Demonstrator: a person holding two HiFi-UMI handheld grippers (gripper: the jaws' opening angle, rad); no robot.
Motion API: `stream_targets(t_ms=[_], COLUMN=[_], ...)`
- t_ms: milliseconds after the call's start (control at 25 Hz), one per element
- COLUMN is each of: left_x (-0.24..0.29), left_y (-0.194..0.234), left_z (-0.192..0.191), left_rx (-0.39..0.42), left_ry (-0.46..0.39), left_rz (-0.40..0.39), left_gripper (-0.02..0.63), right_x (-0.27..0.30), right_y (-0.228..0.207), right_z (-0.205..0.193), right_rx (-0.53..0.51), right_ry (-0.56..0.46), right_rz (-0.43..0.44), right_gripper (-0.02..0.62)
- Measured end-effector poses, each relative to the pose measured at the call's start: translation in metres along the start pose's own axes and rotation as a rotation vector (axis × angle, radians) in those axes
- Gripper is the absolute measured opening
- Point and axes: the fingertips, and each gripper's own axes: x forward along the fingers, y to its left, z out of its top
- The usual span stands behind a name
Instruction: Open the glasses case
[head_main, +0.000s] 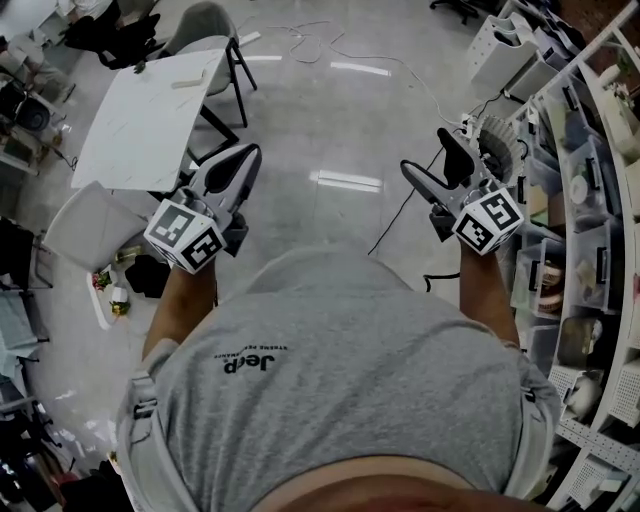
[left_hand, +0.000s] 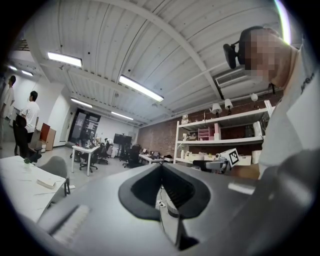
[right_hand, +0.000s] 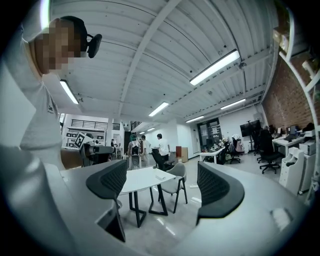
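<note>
Standing on the glossy floor (head_main: 330, 110) beside the white table (head_main: 140, 130), in a grey shirt (head_main: 340, 380). Holding the left gripper (head_main: 245, 158) level just off the table's near right corner, above bare floor, with jaws pressed together and nothing caught between them. Holding the right gripper (head_main: 428, 152) level as well, well apart from the table on the side facing away from it, with jaws spread wide and gripping nothing. Seeing a grey chair (head_main: 205, 25) pushed up to the table's far end and a pale flat thing (head_main: 187, 82) lying on the table top near that end, perhaps a small box, too small to tell. Passing open shelving (head_main: 590, 230) well apart from the table, beyond the right gripper. Cannot place the glasses case: shown in none of the three views.
</note>
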Motion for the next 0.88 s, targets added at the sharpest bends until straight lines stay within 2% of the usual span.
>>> stream_targets(t_ms=[240, 440, 640, 880], left_x=[0.017, 0.038, 0.069, 0.119], left_y=[0.015, 0.056, 0.13, 0.247], left_z=[-0.002, -0.009, -0.011, 0.012], left_rx=[0.005, -0.024, -0.035, -0.047], left_ry=[0.011, 0.02, 0.004, -0.012], left_rz=[-0.01, -0.05, -0.122, -0.211], left_gripper=[0.021, 0.022, 0.021, 0.021], right_x=[0.011, 0.048, 0.109, 0.216], right_y=[-0.018, -0.031, -0.053, -0.08], right_z=[-0.009, -0.015, -0.019, -0.007], right_rx=[0.021, 0.009, -0.01, -0.014], right_ry=[0.004, 0.039, 0.051, 0.028], right_rz=[-0.013, -0.045, -0.099, -0.17], right_gripper=[0.419, 0.419, 0.417, 0.417])
